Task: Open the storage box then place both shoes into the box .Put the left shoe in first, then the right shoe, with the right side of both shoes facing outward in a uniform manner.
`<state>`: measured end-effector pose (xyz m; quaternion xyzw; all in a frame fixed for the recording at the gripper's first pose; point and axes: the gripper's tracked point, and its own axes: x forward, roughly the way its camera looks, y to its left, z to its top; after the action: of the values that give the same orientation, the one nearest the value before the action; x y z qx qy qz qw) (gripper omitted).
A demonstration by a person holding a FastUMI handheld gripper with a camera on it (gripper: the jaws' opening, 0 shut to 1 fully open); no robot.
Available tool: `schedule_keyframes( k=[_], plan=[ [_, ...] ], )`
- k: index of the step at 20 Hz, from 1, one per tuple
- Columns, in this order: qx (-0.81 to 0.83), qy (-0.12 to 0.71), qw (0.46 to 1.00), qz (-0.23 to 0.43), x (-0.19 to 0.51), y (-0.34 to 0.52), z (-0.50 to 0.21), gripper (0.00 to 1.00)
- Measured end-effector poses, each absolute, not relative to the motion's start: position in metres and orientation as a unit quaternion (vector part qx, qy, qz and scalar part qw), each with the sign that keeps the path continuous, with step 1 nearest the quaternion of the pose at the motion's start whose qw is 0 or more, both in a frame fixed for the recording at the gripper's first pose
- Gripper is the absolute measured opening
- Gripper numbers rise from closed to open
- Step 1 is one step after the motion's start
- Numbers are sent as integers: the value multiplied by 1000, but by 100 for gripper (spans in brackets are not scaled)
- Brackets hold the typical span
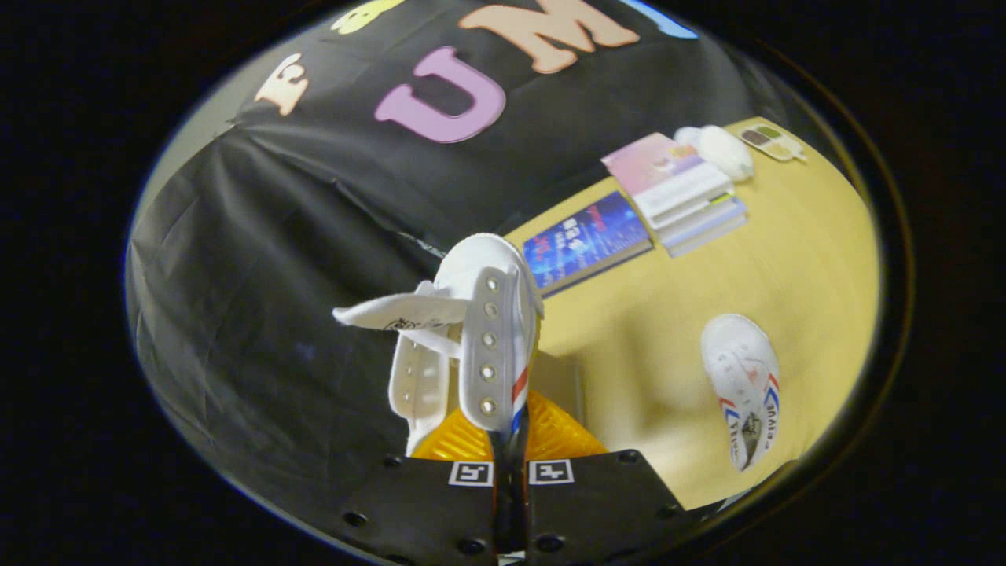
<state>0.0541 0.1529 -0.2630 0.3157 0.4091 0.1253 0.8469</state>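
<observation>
The fingers (pixel 511 472) are drawn nearly together and clamp the side wall of a white shoe (pixel 479 338), which hangs lifted above the worktop (pixel 802 267). Both fingers press on that thin wall, with only a dark slit between them. The held shoe's sole and heel are hidden behind the fingers, and an amber, ribbed part of its underside (pixel 550 432) shows just ahead of them. Its tongue (pixel 397 313) flops out to the left, a row of metal eyelets runs up the near flap, and a red and blue stripe marks the wall at the grip. I cannot tell whether it is the left shoe or the right one.

The second shoe (pixel 745 389) lies on the worktop to the right of the fingers, well apart from the held one, white with red and blue trim; its lower end is blurred. Farther off, a blue book (pixel 585 240) lies flat beside a stack of books (pixel 684 200), with a white rounded object (pixel 723 149) and a small palette-like tray (pixel 770 141) at the far edge, both too small to make out. Bare worktop spreads between the second shoe and the books.
</observation>
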Motion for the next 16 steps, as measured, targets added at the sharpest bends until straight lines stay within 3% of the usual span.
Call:
schedule_keyframes(
  k=[5,16],
  plan=[
    [317,440,819,190,43,245,-267,3],
    [271,541,780,156,10,298,-366,2]
  ],
)
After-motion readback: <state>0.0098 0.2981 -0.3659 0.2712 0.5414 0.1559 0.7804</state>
